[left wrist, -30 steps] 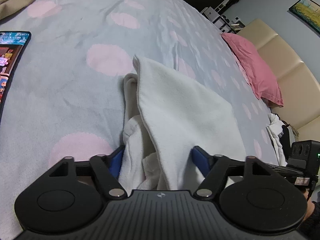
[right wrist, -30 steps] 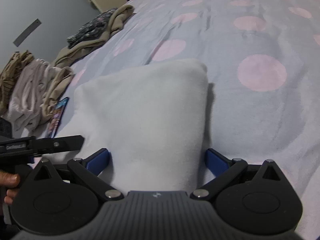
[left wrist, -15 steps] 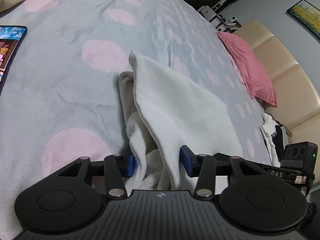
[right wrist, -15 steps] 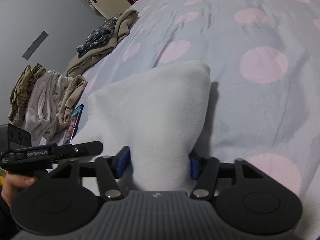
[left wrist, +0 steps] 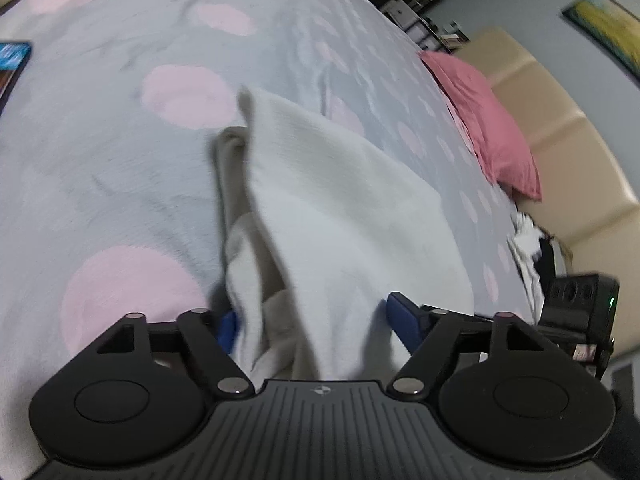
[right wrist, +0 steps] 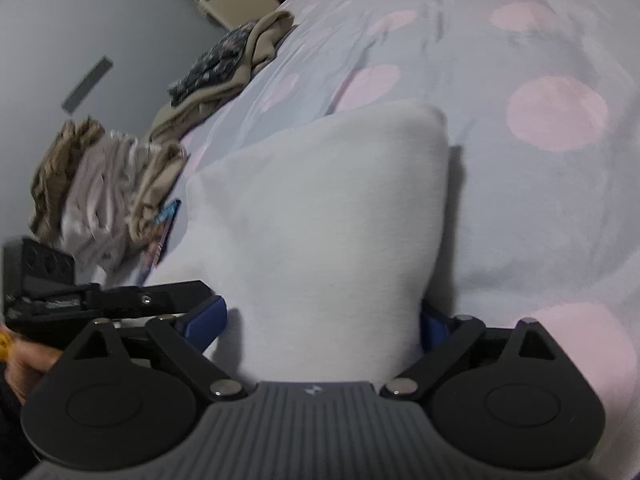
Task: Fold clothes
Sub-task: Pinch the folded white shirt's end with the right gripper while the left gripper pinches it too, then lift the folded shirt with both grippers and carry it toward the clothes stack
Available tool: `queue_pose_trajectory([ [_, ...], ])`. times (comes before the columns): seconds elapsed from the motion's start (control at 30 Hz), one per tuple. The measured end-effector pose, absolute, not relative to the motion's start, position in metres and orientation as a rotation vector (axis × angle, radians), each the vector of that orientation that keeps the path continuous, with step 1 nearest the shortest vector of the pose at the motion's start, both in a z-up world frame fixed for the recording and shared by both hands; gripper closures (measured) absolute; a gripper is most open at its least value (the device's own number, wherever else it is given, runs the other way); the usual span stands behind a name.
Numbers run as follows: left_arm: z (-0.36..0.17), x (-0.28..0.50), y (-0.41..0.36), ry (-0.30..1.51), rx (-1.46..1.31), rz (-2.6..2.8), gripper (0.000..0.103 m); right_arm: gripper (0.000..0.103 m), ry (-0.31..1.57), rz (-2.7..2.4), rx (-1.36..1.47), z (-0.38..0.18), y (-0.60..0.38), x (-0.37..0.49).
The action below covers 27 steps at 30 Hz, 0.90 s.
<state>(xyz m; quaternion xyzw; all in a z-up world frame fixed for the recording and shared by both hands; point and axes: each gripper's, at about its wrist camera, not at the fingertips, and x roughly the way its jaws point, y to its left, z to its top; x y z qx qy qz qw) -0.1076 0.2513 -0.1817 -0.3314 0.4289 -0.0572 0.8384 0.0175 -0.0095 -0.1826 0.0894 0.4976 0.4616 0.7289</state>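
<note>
Here your left gripper (left wrist: 314, 322) has its blue fingers (left wrist: 402, 320) spread wide, with the white garment (left wrist: 344, 216) bunched between them at lower centre; the cloth touches the left pad and leaves a gap at the right one. Your right gripper (right wrist: 320, 326) also stands wide, the same white garment (right wrist: 320, 220) filling the space between its fingers (right wrist: 202, 320) and pressing on the right pad. The garment lies folded on the dotted bedspread (left wrist: 100, 152). Only the left view shows the loose layers under the top fold and the pink pillow (left wrist: 488, 128) at upper right. Only the right view shows the clothes pile (right wrist: 104, 184) at left.
</note>
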Motion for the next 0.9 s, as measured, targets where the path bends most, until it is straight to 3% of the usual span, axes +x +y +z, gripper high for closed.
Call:
queue_pose_trajectory([
  [0.1, -0.182, -0.110, 0.257, 0.907, -0.718, -0.143, 0.033, 0.007, 1.088, 1.017, 0.149, -0.181, -0.005, 0.016],
  [0.13, -0.184, -0.111, 0.261, 0.908, -0.738, -0.139, 0.040, 0.011, 1.086, 1.018, 0.138, -0.180, -0.005, 0.015],
  [0.23, -0.187, -0.114, 0.267, 0.903, -0.784, -0.136, 0.059, 0.031, 1.089, 1.018, 0.157, -0.179, -0.013, 0.018],
  [0.33, -0.185, -0.116, 0.263, 0.893, -0.775, -0.139, 0.068, 0.046, 1.091, 1.021, 0.191, -0.179, -0.020, 0.020],
  [0.47, -0.179, -0.118, 0.260, 0.873, -0.748, -0.141, 0.072, 0.063, 1.063, 1.041, 0.193, -0.175, -0.023, 0.015],
  [0.9, -0.142, -0.125, 0.255, 0.754, -0.804, -0.226, 0.074, 0.067, 0.980, 1.063, 0.304, -0.134, -0.051, 0.005],
])
